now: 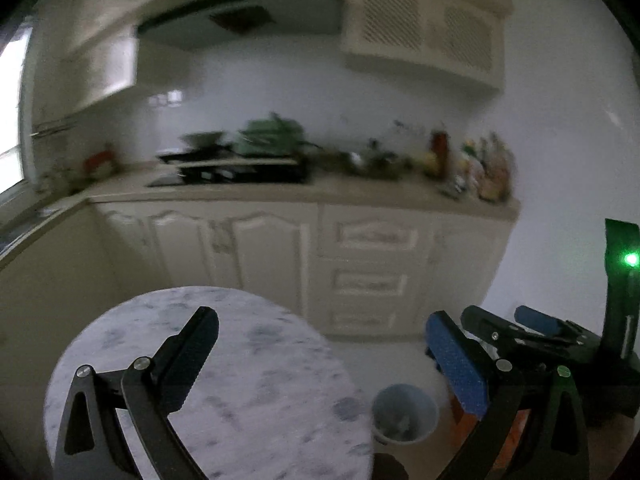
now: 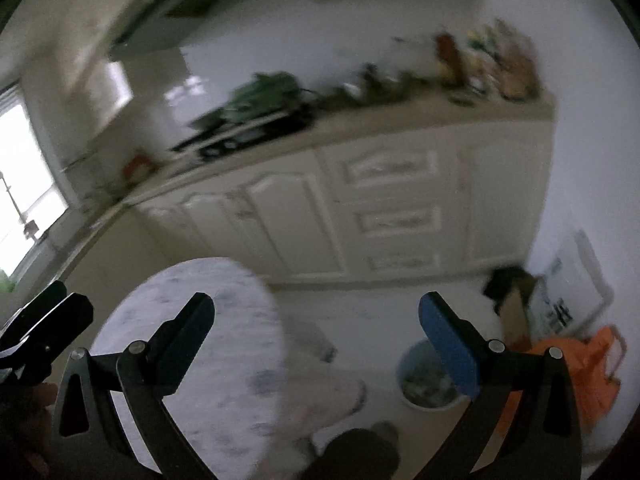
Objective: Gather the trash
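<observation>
At the left, the round marble table (image 1: 248, 364) showed a bare top in both wrist views, with no trash visible on it. The left gripper (image 1: 324, 360) hovered above it, its jaws spread wide and holding nothing. Further right, the small bin (image 1: 404, 412) stood on the floor just beside the table, with what looked like scraps already inside, though blur hid the detail. The right gripper (image 2: 326, 346) was likewise spread and empty, raised over the floor between table and bin. An orange bag (image 2: 580, 376) lay at the far right. Collection appeared largely done; nothing obvious remained to gather.
</observation>
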Demonstrator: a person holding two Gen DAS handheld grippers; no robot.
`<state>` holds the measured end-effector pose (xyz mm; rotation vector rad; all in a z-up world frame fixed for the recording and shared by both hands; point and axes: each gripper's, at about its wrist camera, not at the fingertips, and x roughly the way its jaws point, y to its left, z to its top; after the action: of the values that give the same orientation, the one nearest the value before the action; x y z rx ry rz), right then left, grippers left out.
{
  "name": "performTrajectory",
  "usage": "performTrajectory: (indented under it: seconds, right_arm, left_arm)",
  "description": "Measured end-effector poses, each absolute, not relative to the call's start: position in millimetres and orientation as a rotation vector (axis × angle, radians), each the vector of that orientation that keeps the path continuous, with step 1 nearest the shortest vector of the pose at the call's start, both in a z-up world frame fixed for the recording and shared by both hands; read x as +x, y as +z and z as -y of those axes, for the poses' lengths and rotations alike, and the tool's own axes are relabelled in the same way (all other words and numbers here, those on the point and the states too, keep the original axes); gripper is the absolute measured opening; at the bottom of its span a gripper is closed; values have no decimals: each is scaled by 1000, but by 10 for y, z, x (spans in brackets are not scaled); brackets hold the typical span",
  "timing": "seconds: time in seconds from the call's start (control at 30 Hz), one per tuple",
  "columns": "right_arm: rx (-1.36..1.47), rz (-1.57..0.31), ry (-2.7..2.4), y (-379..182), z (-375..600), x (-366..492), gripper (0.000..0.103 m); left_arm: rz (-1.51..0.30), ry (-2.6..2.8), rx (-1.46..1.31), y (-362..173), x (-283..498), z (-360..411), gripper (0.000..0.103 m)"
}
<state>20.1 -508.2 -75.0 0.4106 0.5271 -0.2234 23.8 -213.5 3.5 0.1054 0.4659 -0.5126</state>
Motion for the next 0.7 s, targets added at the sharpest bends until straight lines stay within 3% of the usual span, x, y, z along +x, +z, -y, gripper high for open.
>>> performTrajectory:
  seconds: [0.43,0.7]
  right_arm:
    - [223,-449,-10,-295,3413,-61,103]
    - [136,-413,39,-231,2792,-391,103]
  left_arm:
    - [-313,-137,35,106,-1422,442,102]
    - [-287,-55,3,26,-2280,173,102]
